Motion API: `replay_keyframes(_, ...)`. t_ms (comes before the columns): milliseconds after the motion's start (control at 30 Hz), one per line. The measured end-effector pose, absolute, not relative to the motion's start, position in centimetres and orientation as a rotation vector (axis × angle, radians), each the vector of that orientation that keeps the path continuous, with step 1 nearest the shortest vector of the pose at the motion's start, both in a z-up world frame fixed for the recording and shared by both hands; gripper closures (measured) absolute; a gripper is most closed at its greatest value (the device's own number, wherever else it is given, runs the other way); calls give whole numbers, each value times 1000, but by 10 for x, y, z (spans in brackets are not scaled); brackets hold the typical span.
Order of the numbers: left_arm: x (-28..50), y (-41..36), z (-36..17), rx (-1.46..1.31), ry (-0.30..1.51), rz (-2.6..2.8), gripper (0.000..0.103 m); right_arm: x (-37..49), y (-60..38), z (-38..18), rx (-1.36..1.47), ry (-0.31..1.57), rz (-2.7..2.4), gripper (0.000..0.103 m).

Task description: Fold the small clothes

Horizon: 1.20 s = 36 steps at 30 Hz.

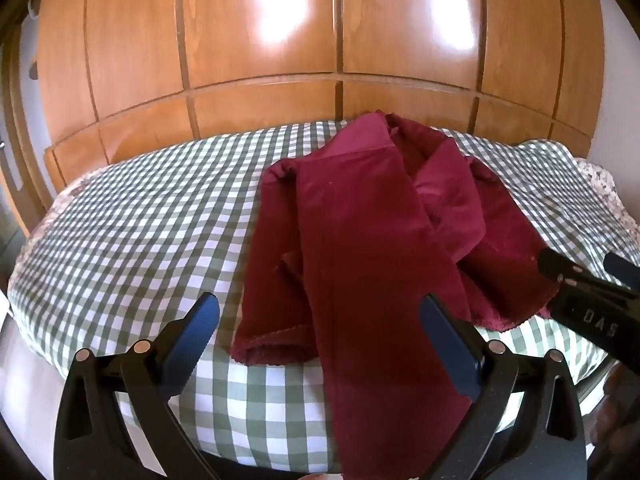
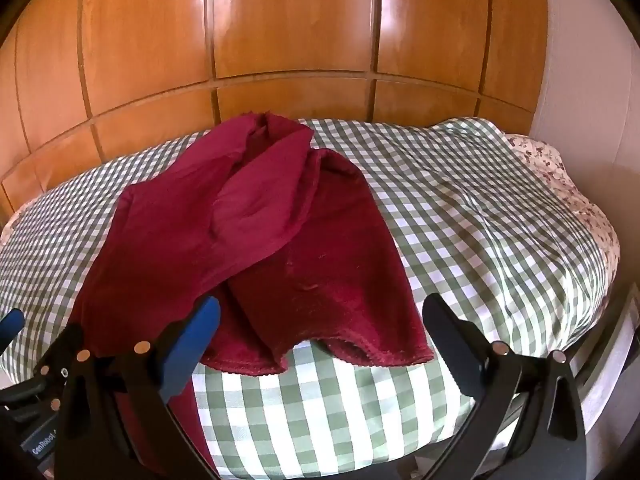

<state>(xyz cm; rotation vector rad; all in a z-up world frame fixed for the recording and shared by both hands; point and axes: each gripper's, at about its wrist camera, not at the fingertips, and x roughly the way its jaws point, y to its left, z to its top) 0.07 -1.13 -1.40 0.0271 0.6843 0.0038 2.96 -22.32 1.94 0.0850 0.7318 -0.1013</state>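
On checked bedspread (image 2: 440, 216), trousers (image 2: 256, 240) lengthwise

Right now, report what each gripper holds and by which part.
Nothing is held. The left gripper and right gripper are both open above the dark red garment on the checked bedspread.

The garment (image 1: 360, 240) is soft matt burgundy cloth, fleecy and rough at its hems. The sheet (image 1: 140, 220) is smooth woven checked cotton. The wardrobe (image 1: 260, 40) is glossy varnished wood. The fingers (image 2: 452, 324) look like matt black plastic.
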Motion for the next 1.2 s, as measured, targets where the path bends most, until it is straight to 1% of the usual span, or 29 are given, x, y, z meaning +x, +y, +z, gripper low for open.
replay_keyframes(933, 0, -21, -13, 58, 698, -56, 4, 31, -230, 21, 100, 731, -109, 2)
replay_keyframes(1200, 5, -31, -30, 98, 774, -147, 4, 34, -235, 22, 102, 732, -119, 2)
